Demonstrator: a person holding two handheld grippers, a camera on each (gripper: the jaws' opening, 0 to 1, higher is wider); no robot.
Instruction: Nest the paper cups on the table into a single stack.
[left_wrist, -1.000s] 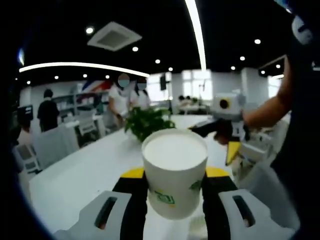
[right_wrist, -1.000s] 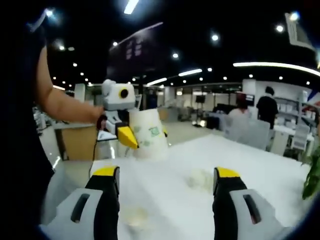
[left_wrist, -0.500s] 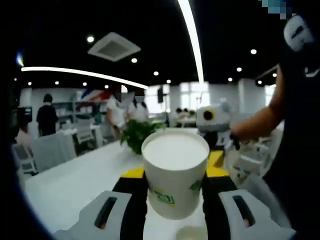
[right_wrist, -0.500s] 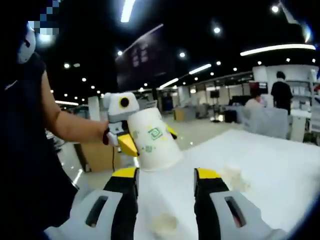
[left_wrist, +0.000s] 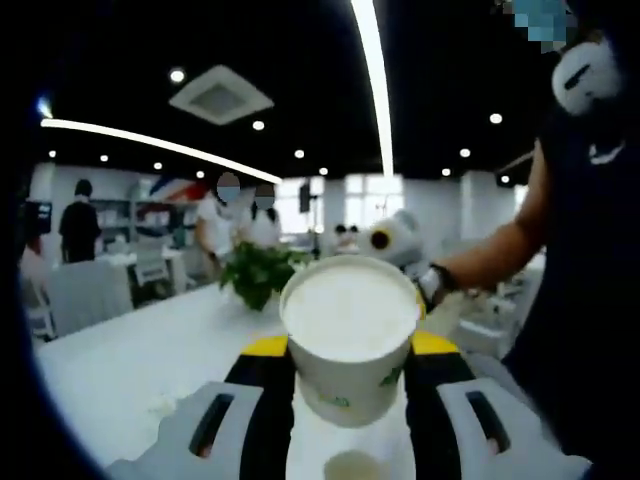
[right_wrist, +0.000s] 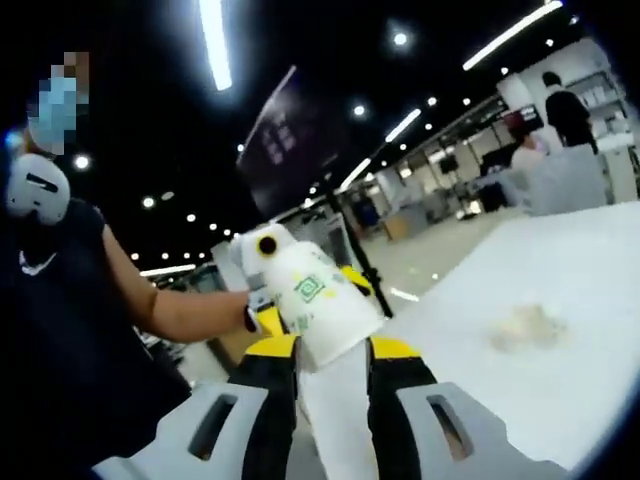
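Two tongs meet above the bench (left_wrist: 130, 350): left tongs (left_wrist: 350, 352) clamped on one paper cup (left_wrist: 350, 330); right tongs (right_wrist: 333, 352) straddle it, nearly closed.

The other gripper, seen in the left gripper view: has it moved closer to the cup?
Yes. Against the plant, the right gripper has shifted left and now sits just behind the cup.

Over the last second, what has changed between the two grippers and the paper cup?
The right gripper has narrowed its yellow-tipped jaws and come up to the white paper cup with green print; the cup's lower part now sits between them, though contact is unclear. The left gripper stays shut on that cup, mouth toward its camera. The white table is unchanged.
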